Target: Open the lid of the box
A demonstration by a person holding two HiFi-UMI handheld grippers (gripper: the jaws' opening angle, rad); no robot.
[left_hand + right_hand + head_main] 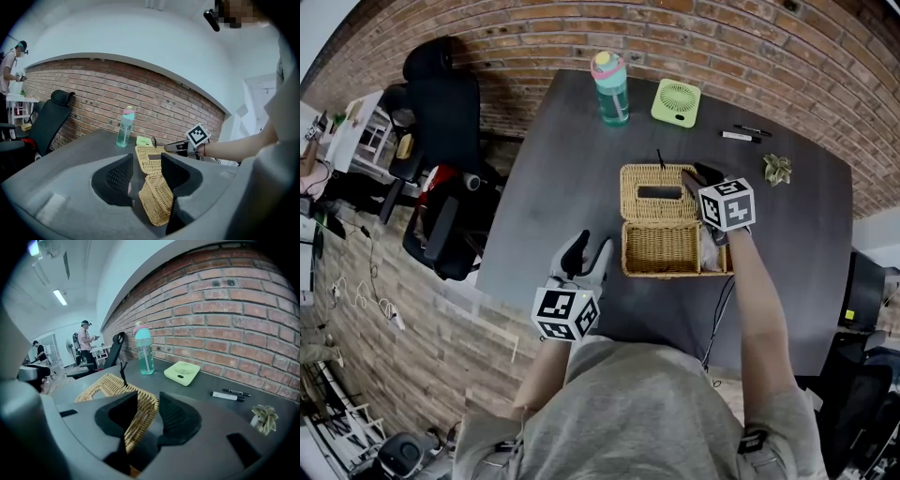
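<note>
Table (553, 187): dark and broad, set before a brick wall; everything else stands on it
Box (661, 248): woven wicker, near the table's near edge; mouth up and uncovered, the woven inside showing
Lid (642, 208): joined to the box's far side and swung right back; it lies almost flat beyond the box, slotted face up; the opening looks all but done
Right gripper (149, 408): jaws clamped on the lid's right rim, the wicker filling the gap between them
Left gripper (592, 248): jaws apart with nothing between them; it hovers just left of the box, not touching it
Bottle (611, 89) and green fan (676, 101): well beyond the lid, near the far edge
Risk, hinge: the woven join is probably weak; pressing the lid further down or back could strain or tear it
Risk, box: nothing steadies the body; a pull on the rim could drag or tip the light basket, since the left gripper is off it
Risk, release: if the rim is let go while it is not quite down, the lid may spring back over the mouth
Risk, snag: a pad caught in the weave could lift the lid as the jaws draw away
</note>
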